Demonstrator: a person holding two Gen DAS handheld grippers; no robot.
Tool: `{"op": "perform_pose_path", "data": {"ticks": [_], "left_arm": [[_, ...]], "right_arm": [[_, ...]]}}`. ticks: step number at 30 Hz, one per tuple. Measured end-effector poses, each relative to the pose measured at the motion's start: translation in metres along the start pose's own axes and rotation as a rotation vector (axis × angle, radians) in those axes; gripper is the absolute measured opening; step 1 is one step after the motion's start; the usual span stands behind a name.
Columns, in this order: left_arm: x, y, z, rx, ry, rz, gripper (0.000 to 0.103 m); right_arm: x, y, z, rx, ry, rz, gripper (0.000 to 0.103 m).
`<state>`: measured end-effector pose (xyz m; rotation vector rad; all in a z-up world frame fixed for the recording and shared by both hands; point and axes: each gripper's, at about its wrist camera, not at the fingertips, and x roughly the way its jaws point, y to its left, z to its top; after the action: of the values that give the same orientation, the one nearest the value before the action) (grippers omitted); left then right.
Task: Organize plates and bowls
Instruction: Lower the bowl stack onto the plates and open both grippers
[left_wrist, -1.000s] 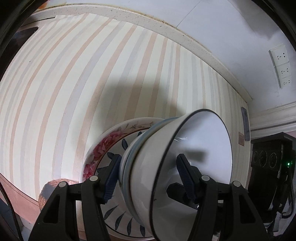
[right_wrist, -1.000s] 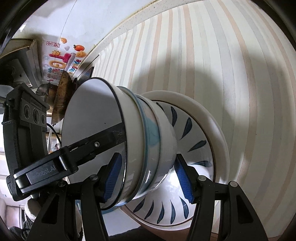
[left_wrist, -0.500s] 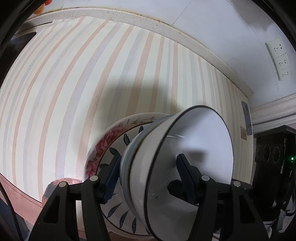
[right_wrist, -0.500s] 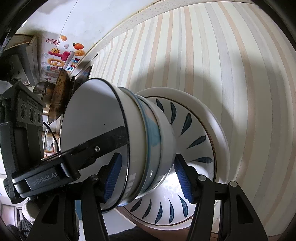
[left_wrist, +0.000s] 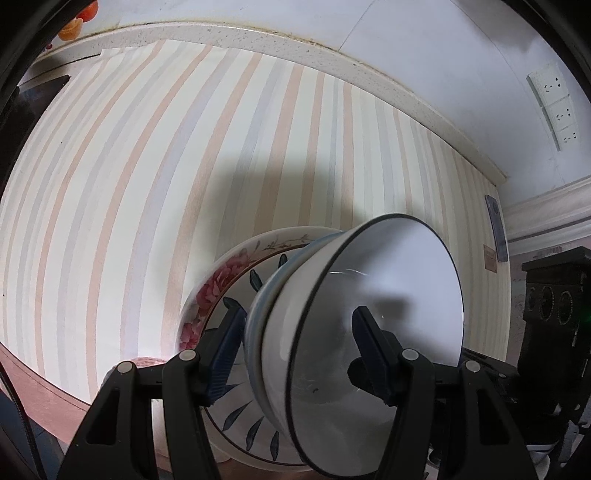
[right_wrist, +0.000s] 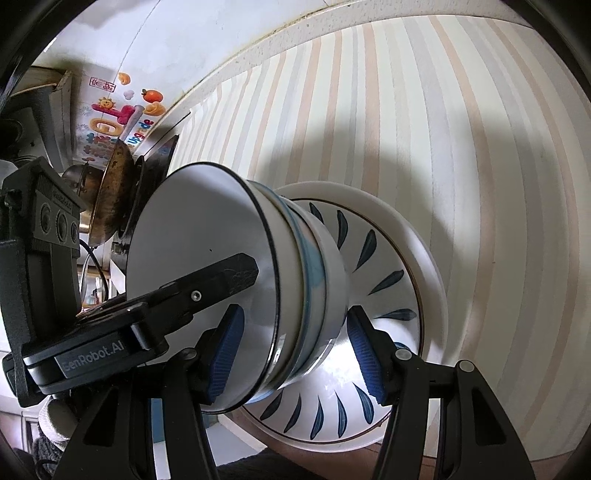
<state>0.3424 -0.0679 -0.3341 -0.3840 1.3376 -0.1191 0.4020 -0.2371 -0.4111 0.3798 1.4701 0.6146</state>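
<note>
White nested bowls (right_wrist: 280, 280) on stacked plates (right_wrist: 402, 280) sit clamped between both pads of the left hand-held gripper (left_wrist: 299, 354) and right hand-held gripper (right_wrist: 291, 350), above the striped surface (left_wrist: 147, 192). Uneven squeeze could slide the glazed stack loose.

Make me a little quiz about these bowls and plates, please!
1. Pick one: what is painted on the plate right under the stacked bowls? A) red hearts B) dark blue leaves C) yellow stars
2. True or false: the tablecloth is plain black.
3. Fill the gap: the top bowl is white inside and has a thin ___ line round its rim.

Key: 1 B. 2 False, it has pale stripes. 3 black.
</note>
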Motion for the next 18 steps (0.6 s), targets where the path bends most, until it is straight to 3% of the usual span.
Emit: {"op": "perform_pose_path", "data": {"ticks": [9,15,18], "left_arm": [[-0.024,-0.003,-0.008,0.029,-0.041,0.052,0.059],[-0.043,-0.006,-0.017,0.051,-0.077,0.072,0.059],[-0.052,-0.006,-0.02,0.062,-0.089,0.081,0.071]], "right_arm": [[-0.014,0.005,-0.006,-0.001,-0.026,-0.053,0.063],[-0.031,0.013,-0.014,0.001,-0.066,-0.116,0.071],[-0.044,0.016,-0.02,0.017,-0.096,-0.135,0.088]]}}
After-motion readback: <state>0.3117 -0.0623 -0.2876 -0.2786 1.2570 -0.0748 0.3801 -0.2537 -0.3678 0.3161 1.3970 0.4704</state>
